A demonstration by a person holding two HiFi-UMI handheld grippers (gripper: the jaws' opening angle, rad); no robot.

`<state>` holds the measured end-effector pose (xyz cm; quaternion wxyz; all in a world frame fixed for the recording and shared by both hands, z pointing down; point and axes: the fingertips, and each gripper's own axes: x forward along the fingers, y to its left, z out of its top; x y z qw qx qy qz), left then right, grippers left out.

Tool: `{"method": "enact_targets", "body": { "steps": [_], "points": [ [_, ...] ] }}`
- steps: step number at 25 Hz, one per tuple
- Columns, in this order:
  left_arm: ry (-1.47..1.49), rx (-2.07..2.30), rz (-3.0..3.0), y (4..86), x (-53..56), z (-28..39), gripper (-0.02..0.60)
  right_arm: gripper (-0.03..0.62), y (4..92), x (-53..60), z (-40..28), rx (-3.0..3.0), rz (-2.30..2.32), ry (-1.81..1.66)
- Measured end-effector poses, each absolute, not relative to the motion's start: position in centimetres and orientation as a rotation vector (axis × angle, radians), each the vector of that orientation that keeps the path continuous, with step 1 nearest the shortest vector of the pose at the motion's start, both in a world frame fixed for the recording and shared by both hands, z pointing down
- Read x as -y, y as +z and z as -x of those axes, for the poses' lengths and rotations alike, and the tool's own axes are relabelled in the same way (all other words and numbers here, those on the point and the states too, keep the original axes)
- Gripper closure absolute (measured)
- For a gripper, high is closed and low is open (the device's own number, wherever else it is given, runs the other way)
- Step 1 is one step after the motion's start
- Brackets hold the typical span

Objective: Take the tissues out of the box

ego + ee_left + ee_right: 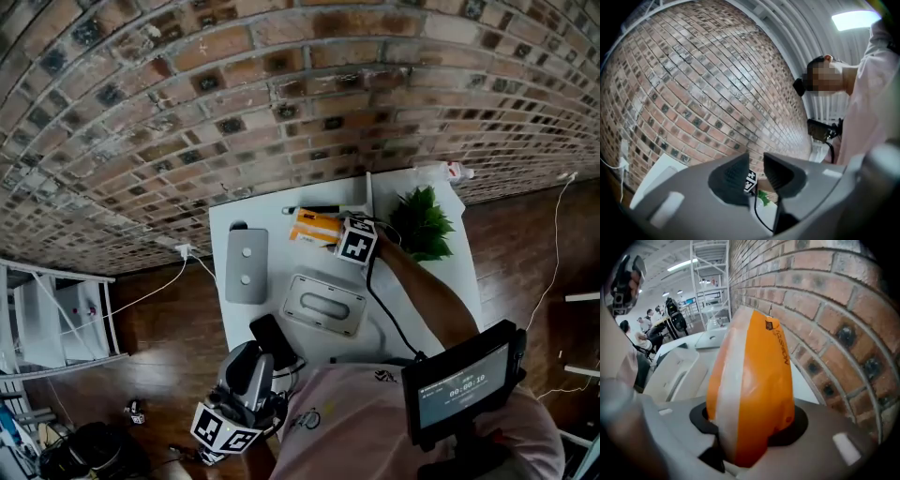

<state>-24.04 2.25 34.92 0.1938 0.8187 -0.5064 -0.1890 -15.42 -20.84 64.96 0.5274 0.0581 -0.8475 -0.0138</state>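
Observation:
An orange and white tissue pack [312,227] lies at the back of the white table [234,225], close to the brick wall. My right gripper [341,237] points steeply down at its right end, and its marker cube hides the jaws in the head view. In the right gripper view the tissue pack [754,371] fills the gap of the right gripper [750,419], and both pads press on it. The pale grey tissue box [323,305] with a slot in its top sits mid-table. My left gripper [274,336] hovers at the table's near edge. Its jaws [756,163] are nearly together, with nothing between them.
A flat grey panel [246,265] with two holes lies left of the box. A green plant [420,223] stands at the table's right, and a white bottle [445,172] lies behind it. A black pen [314,209] rests by the wall. A cable [384,314] trails from my right gripper.

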Motion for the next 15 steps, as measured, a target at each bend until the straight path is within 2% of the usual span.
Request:
{"method": "enact_targets", "body": {
  "steps": [6, 15],
  "points": [
    [-0.550, 1.417, -2.324, 34.2, -3.5, 23.8, 0.486, 0.358, 58.3, 19.0, 16.4, 2.158, -0.169, -0.036],
    [-0.572, 1.386, -2.376, 33.4, -5.3, 22.0, 0.488, 0.356, 53.9, 16.1, 15.1, 2.209, -0.209, -0.088]
  ]
}}
